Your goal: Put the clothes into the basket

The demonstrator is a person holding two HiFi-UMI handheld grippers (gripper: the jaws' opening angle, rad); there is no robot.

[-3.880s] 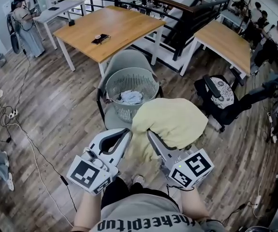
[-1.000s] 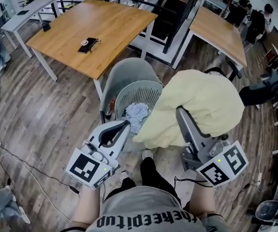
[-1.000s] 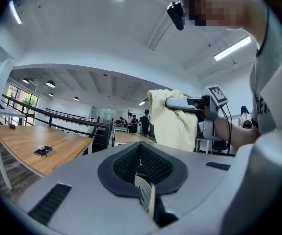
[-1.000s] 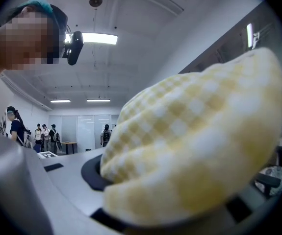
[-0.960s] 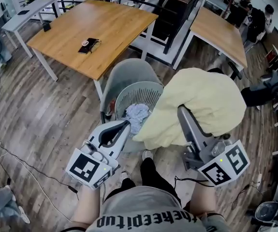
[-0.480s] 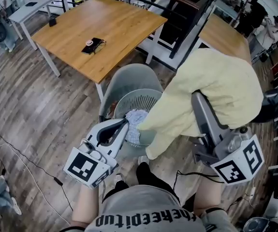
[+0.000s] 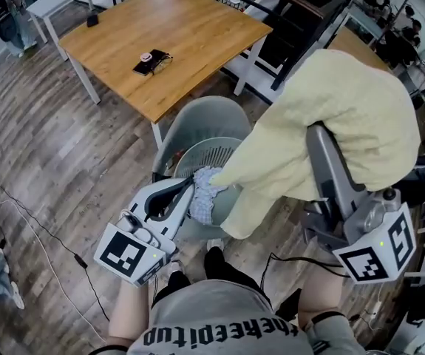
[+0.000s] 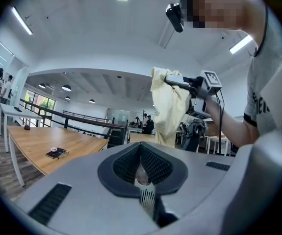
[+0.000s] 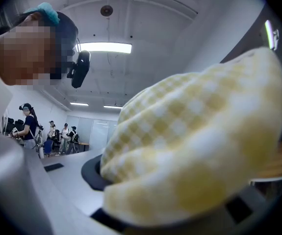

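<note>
A pale yellow checked garment (image 7: 330, 109) hangs bunched from my right gripper (image 7: 317, 130), which is shut on it and held high at the right. The cloth hides the fingertips and fills the right gripper view (image 9: 194, 146). Its lower end trails down to the rim of the grey mesh basket (image 7: 197, 148), which stands on a grey chair (image 7: 205, 113). A bluish-white garment (image 7: 206, 192) lies in the basket. My left gripper (image 7: 191, 183) is shut, with nothing seen between its pads, and its tip is at the basket's near rim beside that garment. In the left gripper view the yellow garment (image 8: 167, 106) hangs ahead.
A wooden table (image 7: 175, 28) stands just behind the chair with a small dark object (image 7: 151, 59) on it. A dark railing (image 7: 293, 21) runs behind it. A cable (image 7: 27, 220) lies on the wood floor at left. People stand far off at the top left.
My right gripper has risen and swung to the right with the yellow garment, whose lower end now hangs at the basket. The left gripper has edged forward to the basket's rim.
</note>
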